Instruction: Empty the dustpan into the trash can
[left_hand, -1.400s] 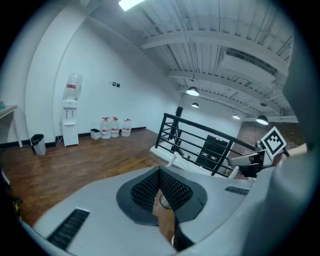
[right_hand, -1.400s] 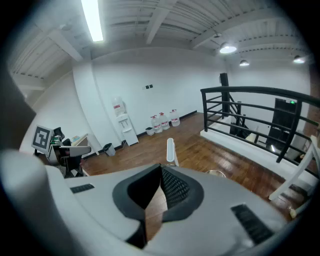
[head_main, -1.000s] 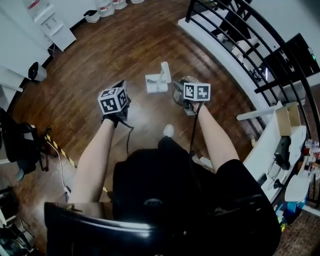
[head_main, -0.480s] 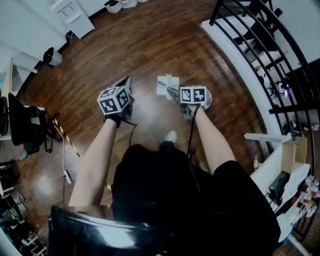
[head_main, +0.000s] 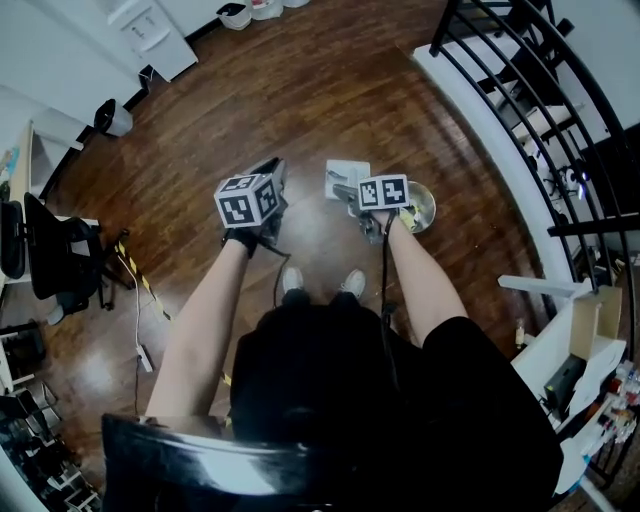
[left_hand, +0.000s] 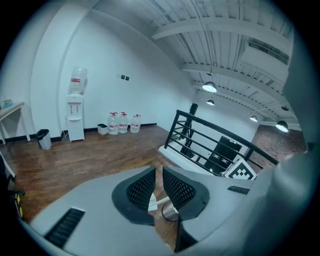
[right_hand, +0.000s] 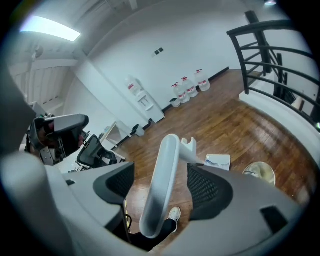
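The dustpan (head_main: 346, 177) is standing on the floor (head_main: 300, 90) just beside the trash can (head_main: 421, 206). Its handle is passing between the right gripper's (right_hand: 161, 187) jaws, which have just been opening and are standing wide, not pressing it. The left gripper's (left_hand: 156, 187) jaws have just been opening to a narrow slit and are holding nothing.

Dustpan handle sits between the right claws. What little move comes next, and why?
Probably close the right gripper on the handle. Its jaws have just been opening and stand wide, with the white handle between them ungripped, and the trash can waits on the floor nearby.
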